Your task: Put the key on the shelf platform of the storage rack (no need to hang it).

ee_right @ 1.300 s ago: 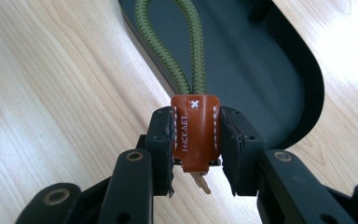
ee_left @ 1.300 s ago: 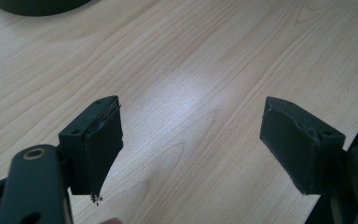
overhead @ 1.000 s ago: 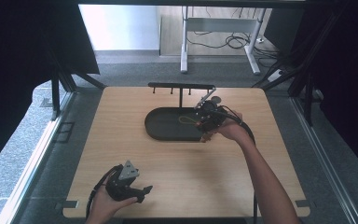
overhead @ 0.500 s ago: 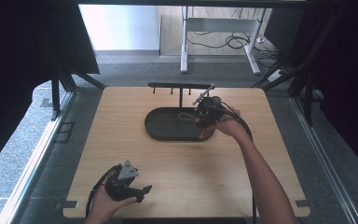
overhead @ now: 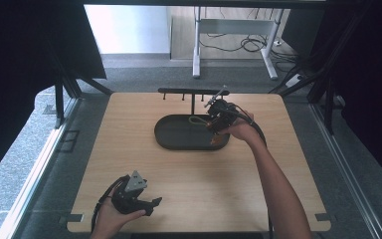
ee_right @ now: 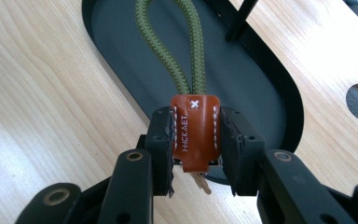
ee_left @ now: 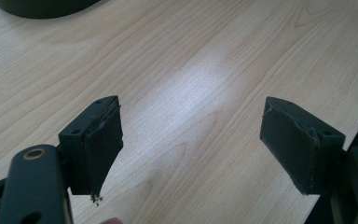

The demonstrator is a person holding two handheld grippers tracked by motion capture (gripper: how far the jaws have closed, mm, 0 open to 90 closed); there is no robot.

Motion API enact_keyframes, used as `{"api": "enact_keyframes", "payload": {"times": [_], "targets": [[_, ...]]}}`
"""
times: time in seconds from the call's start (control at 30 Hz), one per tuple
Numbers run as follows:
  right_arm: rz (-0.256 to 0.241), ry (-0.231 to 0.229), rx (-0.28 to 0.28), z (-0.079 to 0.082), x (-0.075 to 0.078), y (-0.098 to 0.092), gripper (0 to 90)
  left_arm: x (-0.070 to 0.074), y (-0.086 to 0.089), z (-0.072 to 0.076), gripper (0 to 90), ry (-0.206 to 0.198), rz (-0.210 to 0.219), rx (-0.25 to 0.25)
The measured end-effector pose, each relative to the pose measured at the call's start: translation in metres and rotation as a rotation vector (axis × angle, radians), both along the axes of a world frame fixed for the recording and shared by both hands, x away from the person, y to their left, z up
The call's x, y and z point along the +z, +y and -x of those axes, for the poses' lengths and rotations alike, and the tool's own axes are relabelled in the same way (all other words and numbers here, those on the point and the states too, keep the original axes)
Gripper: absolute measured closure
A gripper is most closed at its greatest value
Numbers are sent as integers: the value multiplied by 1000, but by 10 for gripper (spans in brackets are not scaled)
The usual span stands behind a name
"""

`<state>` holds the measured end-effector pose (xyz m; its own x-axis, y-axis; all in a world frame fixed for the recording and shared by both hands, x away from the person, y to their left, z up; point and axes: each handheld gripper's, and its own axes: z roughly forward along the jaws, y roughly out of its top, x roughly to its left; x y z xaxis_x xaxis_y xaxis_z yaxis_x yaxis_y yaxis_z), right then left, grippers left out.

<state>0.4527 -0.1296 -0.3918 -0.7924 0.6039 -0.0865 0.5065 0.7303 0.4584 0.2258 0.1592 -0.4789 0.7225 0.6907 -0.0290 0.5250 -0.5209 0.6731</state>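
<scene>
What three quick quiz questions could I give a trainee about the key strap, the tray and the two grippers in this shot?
1. True or false: the right gripper is shut on the brown leather tab of the key strap.
2. What colour is the cord loop? A red, B olive green, C white.
3. The left gripper is open over the bare wooden ____.

Key
1. True.
2. B; the loop hangs over the black oval tray.
3. Table.
</scene>
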Motion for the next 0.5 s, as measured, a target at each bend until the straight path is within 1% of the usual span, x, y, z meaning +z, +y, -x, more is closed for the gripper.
{"api": "enact_keyframes", "payload": {"times": [0.3, 0.5], "targets": [[-4, -6, -19, -12, -2, 5, 669, 0, 1, 0, 216, 0, 6, 3], [-6, -3, -38, -23, -11, 7, 668, 0, 2, -1, 216, -1, 6, 3]]}}
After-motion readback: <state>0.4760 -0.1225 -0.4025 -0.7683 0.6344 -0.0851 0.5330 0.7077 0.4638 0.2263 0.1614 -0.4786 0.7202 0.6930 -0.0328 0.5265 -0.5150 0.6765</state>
